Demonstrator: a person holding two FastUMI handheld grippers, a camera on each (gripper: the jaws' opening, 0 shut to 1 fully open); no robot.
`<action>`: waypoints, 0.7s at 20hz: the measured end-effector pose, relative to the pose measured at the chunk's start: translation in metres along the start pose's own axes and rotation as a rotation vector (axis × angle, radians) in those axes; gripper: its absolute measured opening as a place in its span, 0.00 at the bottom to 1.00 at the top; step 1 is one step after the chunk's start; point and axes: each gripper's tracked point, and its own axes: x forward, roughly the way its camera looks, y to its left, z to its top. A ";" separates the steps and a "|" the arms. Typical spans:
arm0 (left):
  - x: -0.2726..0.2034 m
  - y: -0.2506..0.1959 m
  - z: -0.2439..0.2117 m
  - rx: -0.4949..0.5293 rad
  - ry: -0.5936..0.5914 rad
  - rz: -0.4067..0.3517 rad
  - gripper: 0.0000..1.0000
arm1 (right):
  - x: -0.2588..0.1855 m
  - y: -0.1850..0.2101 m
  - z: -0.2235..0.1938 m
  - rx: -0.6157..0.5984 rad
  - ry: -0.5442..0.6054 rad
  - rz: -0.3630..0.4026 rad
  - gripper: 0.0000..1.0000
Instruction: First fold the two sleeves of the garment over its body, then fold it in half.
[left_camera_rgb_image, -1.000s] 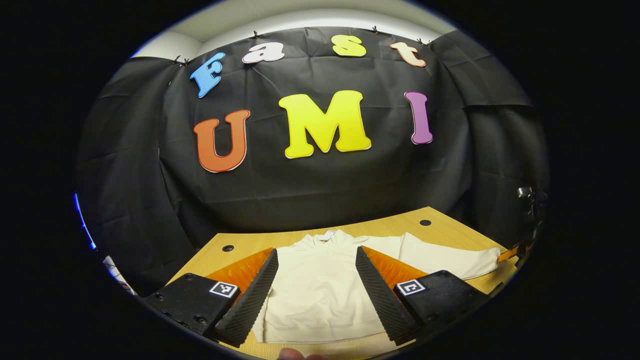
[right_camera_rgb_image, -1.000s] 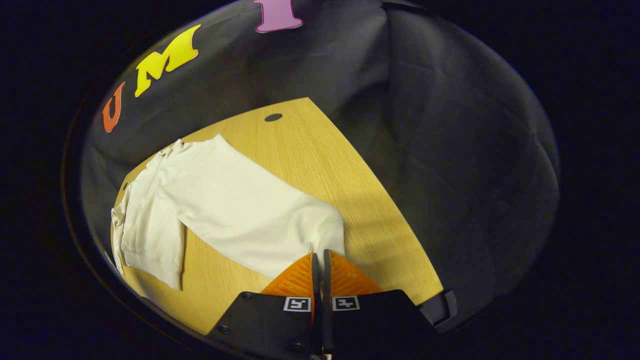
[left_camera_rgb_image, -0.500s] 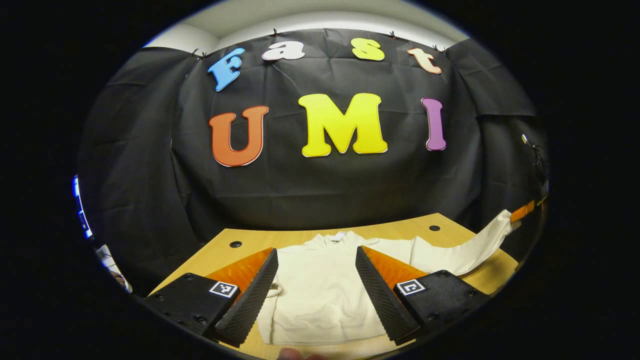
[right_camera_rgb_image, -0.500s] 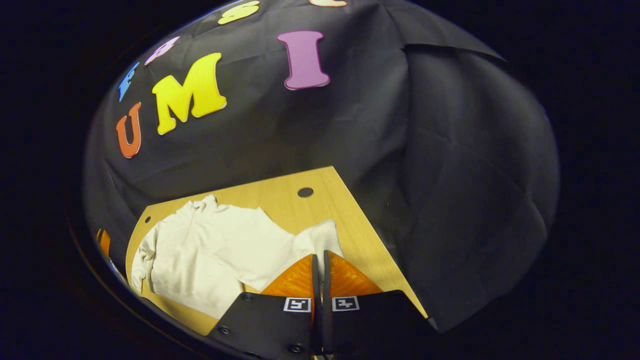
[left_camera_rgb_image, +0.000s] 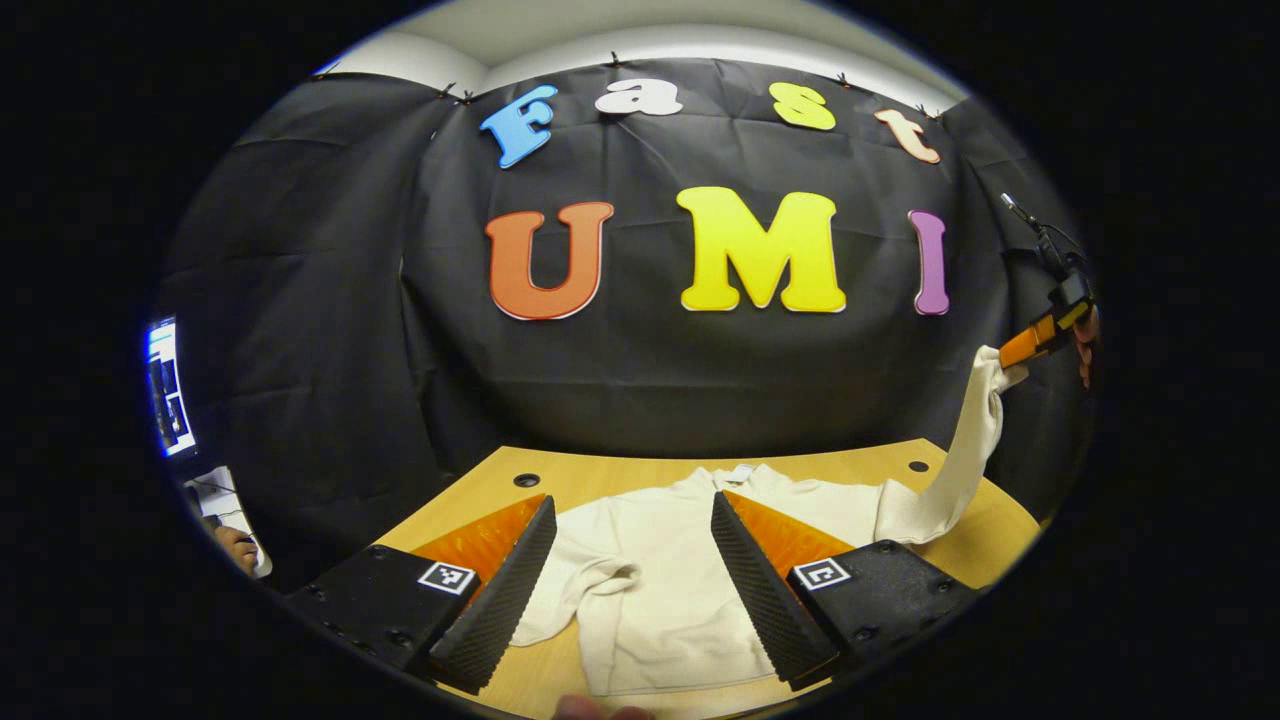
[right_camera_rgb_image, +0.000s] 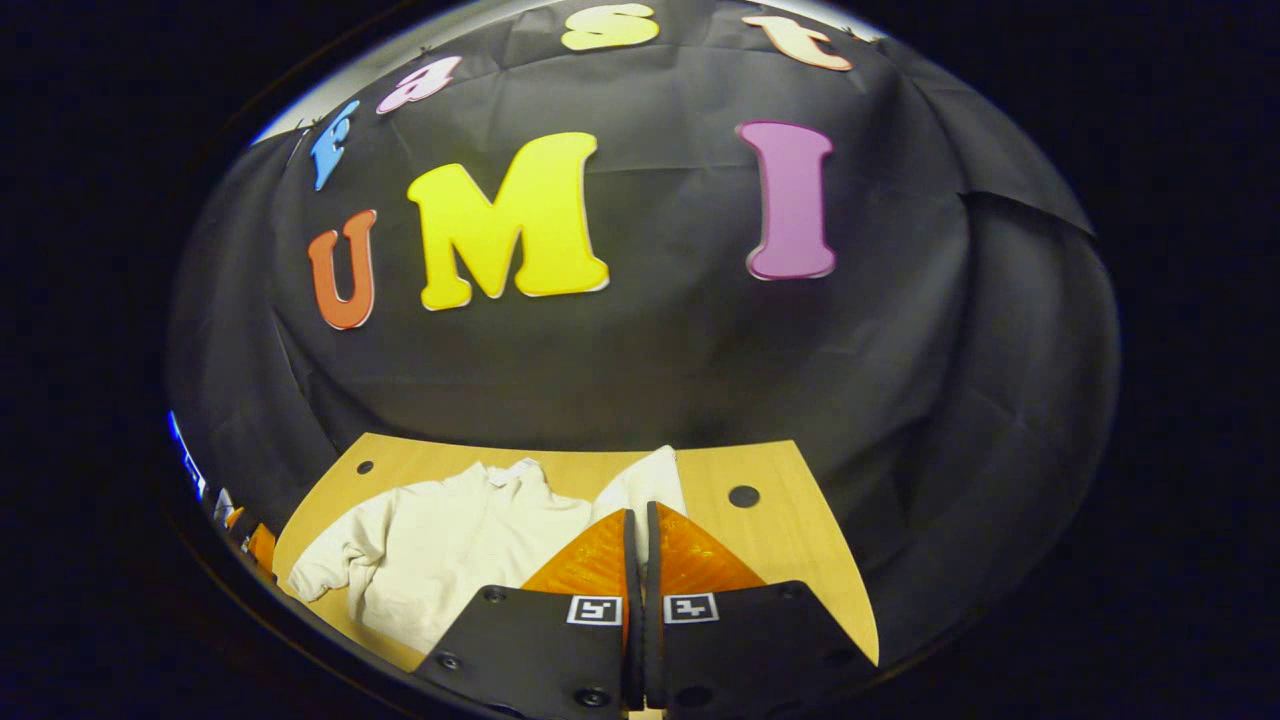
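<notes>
Black cloth hangs behind a wooden table (left_camera_rgb_image: 570, 480) with small dark holes near its far corners. On the table lies a cream garment (left_camera_rgb_image: 660, 600), collar toward the cloth wall and hem toward the near edge. In the left gripper view its body is spread flat, and one sleeve (left_camera_rgb_image: 580, 590) lies crumpled against the body on the left of that view.

The left gripper (left_camera_rgb_image: 630, 590) hovers above the near part of the garment with its fingers spread wide and nothing between them; the body of the garment shows through the gap.

The other sleeve (left_camera_rgb_image: 960, 470) rises off the table at the right of the left gripper view, stretched upward from the shoulder to its cuff. The cuff is pinched by the right gripper (left_camera_rgb_image: 1035, 345), seen there high up against the cloth, with part of a hand (left_camera_rgb_image: 1085, 345) behind it.

In the right gripper view, the right gripper (right_camera_rgb_image: 641, 545) has its fingers pressed nearly together, and the cuff (right_camera_rgb_image: 648, 485) stands up just beyond the tips, clamped between them. Below and to the left in that view the garment (right_camera_rgb_image: 440, 550) rests on the table (right_camera_rgb_image: 790, 530).

A lit screen (left_camera_rgb_image: 165, 385) glows at the far left edge of the left gripper view.
</notes>
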 end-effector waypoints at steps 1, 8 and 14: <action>-0.001 0.011 -0.002 0.000 0.004 0.015 0.99 | 0.013 0.026 0.003 -0.024 0.003 0.030 0.00; -0.014 0.097 -0.009 0.007 0.013 0.150 0.99 | 0.093 0.205 -0.019 -0.209 0.064 0.253 0.00; -0.025 0.153 -0.030 -0.010 0.066 0.236 0.99 | 0.179 0.351 -0.108 -0.395 0.205 0.397 0.00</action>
